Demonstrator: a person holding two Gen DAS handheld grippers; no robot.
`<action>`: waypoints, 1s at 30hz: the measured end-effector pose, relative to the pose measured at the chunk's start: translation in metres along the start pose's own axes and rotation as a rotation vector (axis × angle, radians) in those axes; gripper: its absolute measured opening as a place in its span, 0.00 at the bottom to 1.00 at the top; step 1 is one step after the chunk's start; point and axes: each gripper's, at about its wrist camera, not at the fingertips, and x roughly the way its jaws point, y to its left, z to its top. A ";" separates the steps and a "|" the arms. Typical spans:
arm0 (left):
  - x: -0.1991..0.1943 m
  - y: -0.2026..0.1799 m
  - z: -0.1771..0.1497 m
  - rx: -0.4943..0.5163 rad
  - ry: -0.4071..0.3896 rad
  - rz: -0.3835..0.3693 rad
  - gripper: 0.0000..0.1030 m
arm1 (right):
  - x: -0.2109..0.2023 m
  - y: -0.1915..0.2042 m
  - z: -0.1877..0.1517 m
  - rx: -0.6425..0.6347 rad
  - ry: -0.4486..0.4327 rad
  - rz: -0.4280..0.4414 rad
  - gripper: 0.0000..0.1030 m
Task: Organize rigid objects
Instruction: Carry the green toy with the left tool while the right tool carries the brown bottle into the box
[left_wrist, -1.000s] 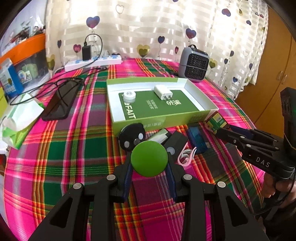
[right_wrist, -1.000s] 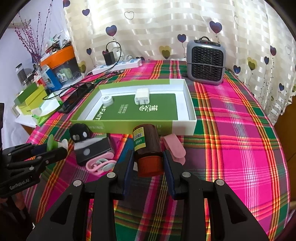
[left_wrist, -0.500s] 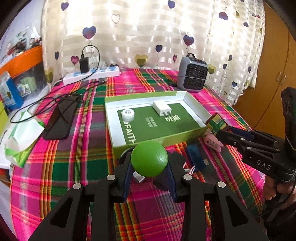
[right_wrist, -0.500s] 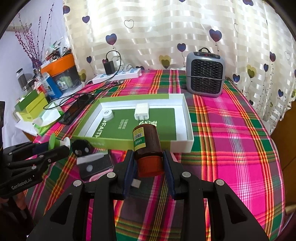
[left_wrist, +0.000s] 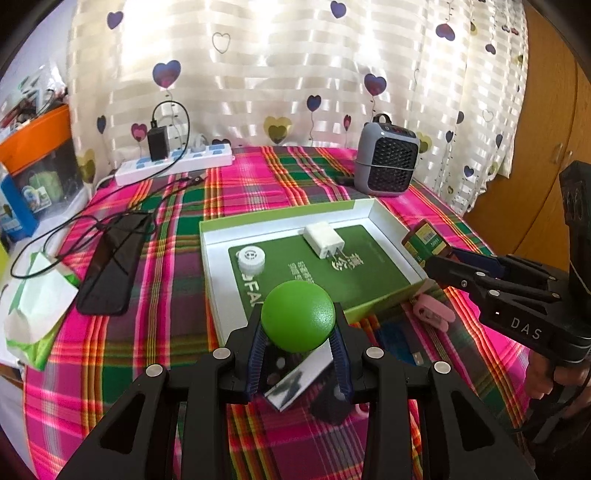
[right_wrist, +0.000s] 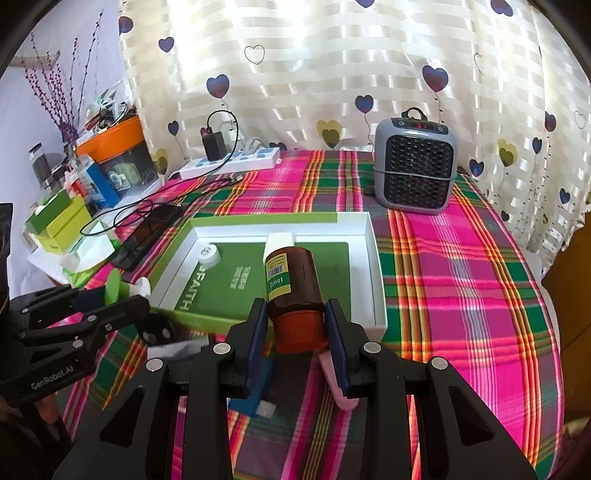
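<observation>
The green knob-shaped object (left_wrist: 297, 314) is sitting between the jaws of the left gripper (left_wrist: 297, 334), which are clamping it at a middle width. The brown bottle (right_wrist: 295, 291) is lying in the jaws of the right gripper (right_wrist: 297, 332), pressed at its orange cap. A second ago both things were low over the clutter at the near edge of the table (right_wrist: 461, 295); now they are hanging higher, above the near wall of the open box (left_wrist: 280, 221). In my judgement both objects are coming to the box for dropping. A white charger (left_wrist: 323, 240) and a white cap (left_wrist: 251, 258) are already lying inside it. A pink clip (left_wrist: 432, 312) is waiting outside on the table.
</observation>
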 end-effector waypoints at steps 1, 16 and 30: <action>0.002 0.000 0.002 -0.001 0.001 -0.003 0.31 | 0.001 -0.001 0.001 0.000 0.001 0.001 0.32; 0.042 0.002 0.033 -0.005 0.021 -0.016 0.31 | 0.038 -0.012 0.029 -0.002 0.042 0.001 0.32; 0.089 0.002 0.052 0.000 0.077 -0.013 0.31 | 0.078 -0.018 0.043 0.008 0.102 -0.001 0.32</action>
